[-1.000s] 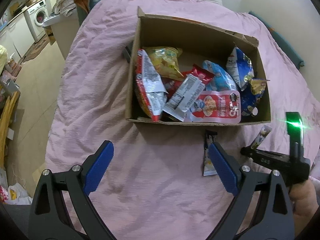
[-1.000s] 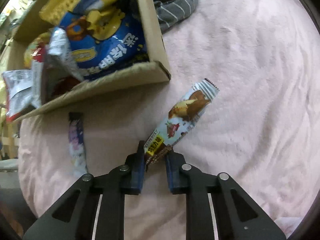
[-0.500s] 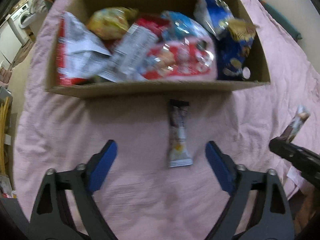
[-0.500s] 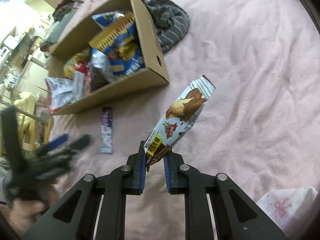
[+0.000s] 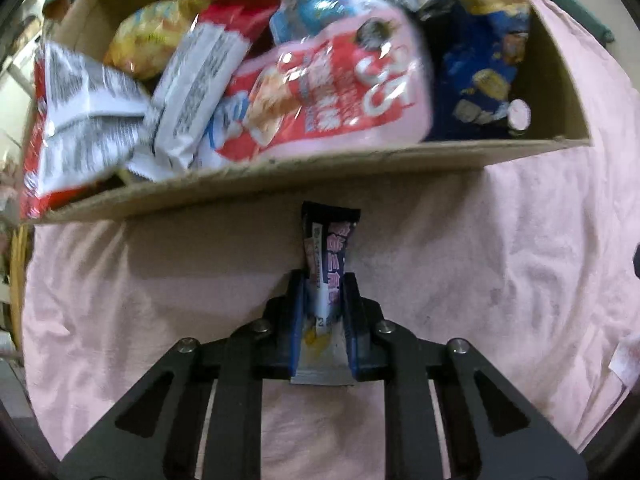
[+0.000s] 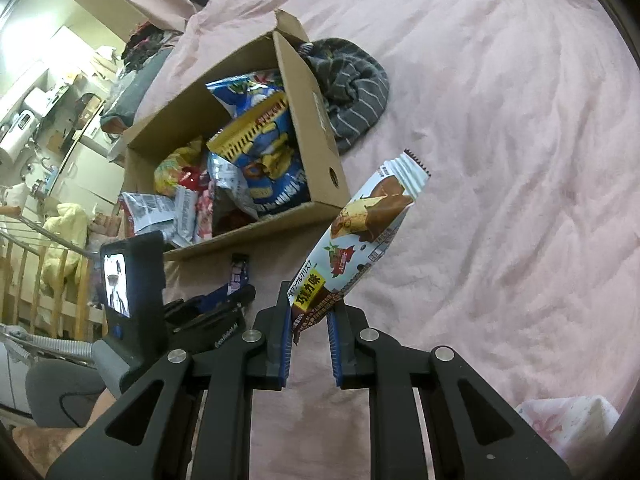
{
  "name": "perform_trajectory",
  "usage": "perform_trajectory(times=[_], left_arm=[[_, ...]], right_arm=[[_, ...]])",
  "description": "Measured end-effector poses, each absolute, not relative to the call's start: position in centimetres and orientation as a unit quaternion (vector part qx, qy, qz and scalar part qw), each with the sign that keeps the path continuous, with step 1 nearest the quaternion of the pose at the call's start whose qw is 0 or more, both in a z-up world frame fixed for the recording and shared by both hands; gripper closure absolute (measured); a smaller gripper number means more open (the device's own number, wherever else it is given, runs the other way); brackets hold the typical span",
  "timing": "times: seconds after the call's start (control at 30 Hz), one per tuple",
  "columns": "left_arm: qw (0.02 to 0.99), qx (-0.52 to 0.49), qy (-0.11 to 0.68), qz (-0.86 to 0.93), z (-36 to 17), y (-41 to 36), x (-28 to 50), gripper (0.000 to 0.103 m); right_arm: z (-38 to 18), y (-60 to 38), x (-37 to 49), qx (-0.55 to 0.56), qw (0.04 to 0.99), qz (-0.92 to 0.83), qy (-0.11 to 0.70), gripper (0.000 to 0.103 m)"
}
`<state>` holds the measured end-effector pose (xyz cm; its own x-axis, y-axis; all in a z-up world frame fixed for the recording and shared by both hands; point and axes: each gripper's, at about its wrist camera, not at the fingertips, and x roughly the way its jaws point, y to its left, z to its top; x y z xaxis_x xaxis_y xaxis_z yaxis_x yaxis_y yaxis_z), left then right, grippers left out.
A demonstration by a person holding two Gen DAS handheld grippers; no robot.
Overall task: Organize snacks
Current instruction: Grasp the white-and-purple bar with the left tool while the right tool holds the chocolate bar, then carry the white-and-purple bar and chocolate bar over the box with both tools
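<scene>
A cardboard box (image 5: 280, 184) full of snack bags sits on the pink bedspread; it also shows in the right wrist view (image 6: 320, 140). My left gripper (image 5: 323, 280) is shut on a dark purple snack bar (image 5: 328, 248) that lies on the bedspread just in front of the box's near wall. My right gripper (image 6: 310, 308) is shut on the lower end of a white and brown chocolate wafer bar (image 6: 368, 224) and holds it up in the air, to the right of the box. The left gripper (image 6: 236, 292) shows in the right wrist view, low on the bar.
A grey striped garment (image 6: 352, 88) lies against the box's far right side. Pink bedspread (image 6: 500, 160) stretches to the right. A white floral cloth (image 6: 568, 424) lies at the lower right. Furniture and a wooden rail (image 6: 40, 272) stand off the bed's left edge.
My left gripper moved forward and down to the purple bar and closed on it. My right gripper rose higher with the wafer bar still held.
</scene>
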<state>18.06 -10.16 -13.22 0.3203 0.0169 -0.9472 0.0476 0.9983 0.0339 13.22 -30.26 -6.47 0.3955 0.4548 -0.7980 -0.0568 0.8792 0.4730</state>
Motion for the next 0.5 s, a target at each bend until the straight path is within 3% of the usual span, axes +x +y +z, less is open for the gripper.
perform_trajectory(times=[0.5], left_arm=[[0.826, 0.031, 0.563, 0.006, -8.4, -9.4, 16.7, 0.088]], right_arm=[[-4.6, -29.3, 13.2, 0.172, 0.832, 0.161, 0.503, 0.087]])
